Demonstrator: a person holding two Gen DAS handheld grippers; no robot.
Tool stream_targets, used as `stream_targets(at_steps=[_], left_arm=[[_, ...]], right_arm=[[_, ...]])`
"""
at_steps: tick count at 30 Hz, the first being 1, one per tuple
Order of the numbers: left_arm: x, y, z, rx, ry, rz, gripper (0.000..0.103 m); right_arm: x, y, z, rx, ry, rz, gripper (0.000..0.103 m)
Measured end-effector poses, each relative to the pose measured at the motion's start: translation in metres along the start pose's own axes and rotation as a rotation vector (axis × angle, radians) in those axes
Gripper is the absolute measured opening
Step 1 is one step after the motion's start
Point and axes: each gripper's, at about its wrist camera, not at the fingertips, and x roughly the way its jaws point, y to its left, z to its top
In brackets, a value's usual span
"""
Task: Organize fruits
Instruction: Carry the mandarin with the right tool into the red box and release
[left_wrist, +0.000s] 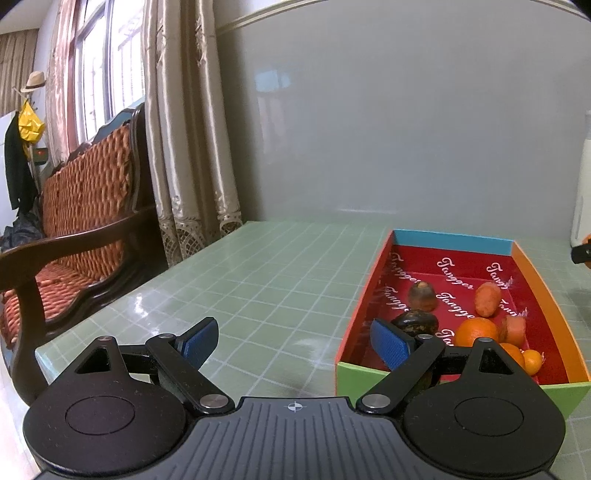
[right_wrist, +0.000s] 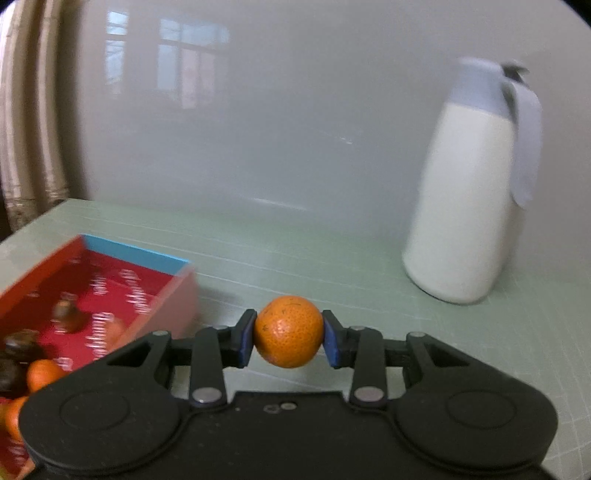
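right gripper (right_wrist: 289, 338): pads pinching a mandarin (right_wrist: 288, 331), held above the green table (right_wrist: 332, 258), just right of the box (right_wrist: 177, 295) | left gripper (left_wrist: 295, 345): jaws spread wide, nothing between, at box's near-left corner | box (left_wrist: 546, 295): oranges (left_wrist: 475, 331), dark fruits (left_wrist: 415, 322) | thermos (right_wrist: 465, 206): well right of box
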Motion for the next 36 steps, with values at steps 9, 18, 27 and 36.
stream_targets(at_steps=[9, 18, 27, 36], left_arm=[[-0.004, 0.014, 0.001, -0.027, -0.006, 0.002, 0.089], [-0.01, 0.032, -0.002, -0.049, -0.006, 0.013, 0.089], [-0.014, 0.048, -0.006, -0.06, 0.003, 0.03, 0.089], [-0.017, 0.06, -0.01, -0.074, 0.009, 0.045, 0.09]], right_arm=[[-0.021, 0.06, 0.015, -0.112, -0.026, 0.102, 0.035], [-0.015, 0.12, 0.006, -0.226, 0.009, 0.176, 0.035], [-0.016, 0.162, -0.009, -0.357, 0.025, 0.198, 0.035], [-0.02, 0.185, -0.012, -0.453, 0.01, 0.166, 0.037]])
